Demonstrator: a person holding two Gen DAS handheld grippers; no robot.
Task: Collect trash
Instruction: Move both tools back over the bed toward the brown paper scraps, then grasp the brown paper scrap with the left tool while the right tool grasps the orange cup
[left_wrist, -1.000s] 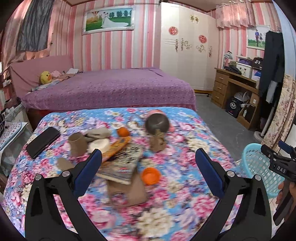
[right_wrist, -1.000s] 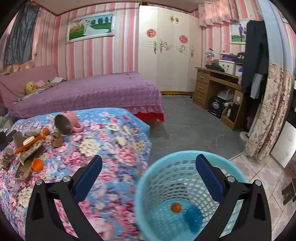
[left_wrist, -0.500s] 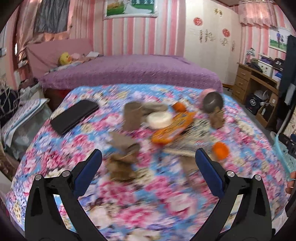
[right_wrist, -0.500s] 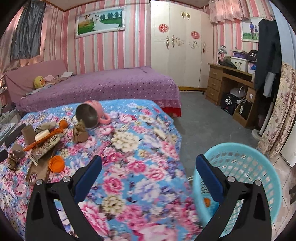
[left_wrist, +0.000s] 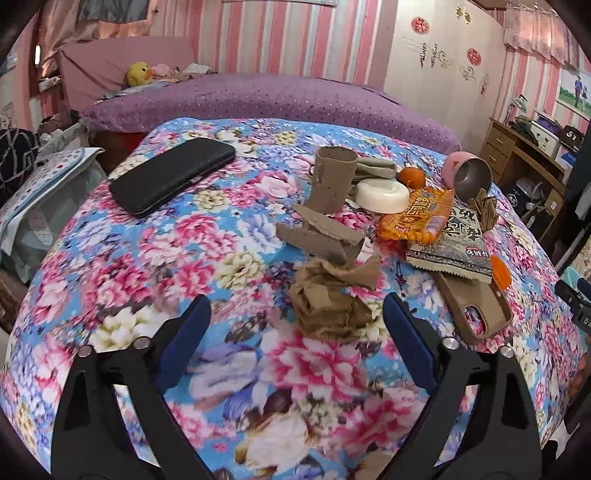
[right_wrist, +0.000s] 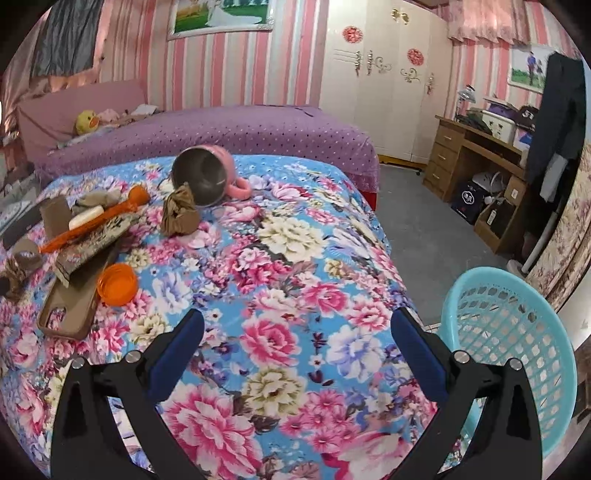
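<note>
My left gripper (left_wrist: 297, 314) is open and empty, low over the floral bedspread (left_wrist: 147, 258), with a crumpled brown paper wad (left_wrist: 328, 302) just ahead between its fingers. Behind the wad lie torn cardboard (left_wrist: 317, 236), a cardboard tube (left_wrist: 332, 181), an orange snack wrapper (left_wrist: 417, 218) and a dark printed packet (left_wrist: 450, 240). My right gripper (right_wrist: 297, 325) is open and empty above the bedspread (right_wrist: 295, 258). The light blue trash basket (right_wrist: 517, 354) stands on the floor to its right. A second brown paper wad (right_wrist: 181, 214) lies by the tipped pink mug (right_wrist: 207, 177).
A black phone (left_wrist: 173, 173), a brown phone case (left_wrist: 476, 310), an orange lid (right_wrist: 117, 284), a white round dish (left_wrist: 382, 195) and an orange fruit (left_wrist: 412, 176) lie on the bedspread. A purple bed (right_wrist: 221, 129), a white wardrobe (right_wrist: 388, 74) and a wooden desk (right_wrist: 480, 147) stand behind.
My left gripper has swung left and moved in close to the brown paper wad. My right gripper has turned left, away from above the basket, to over the bedspread.
</note>
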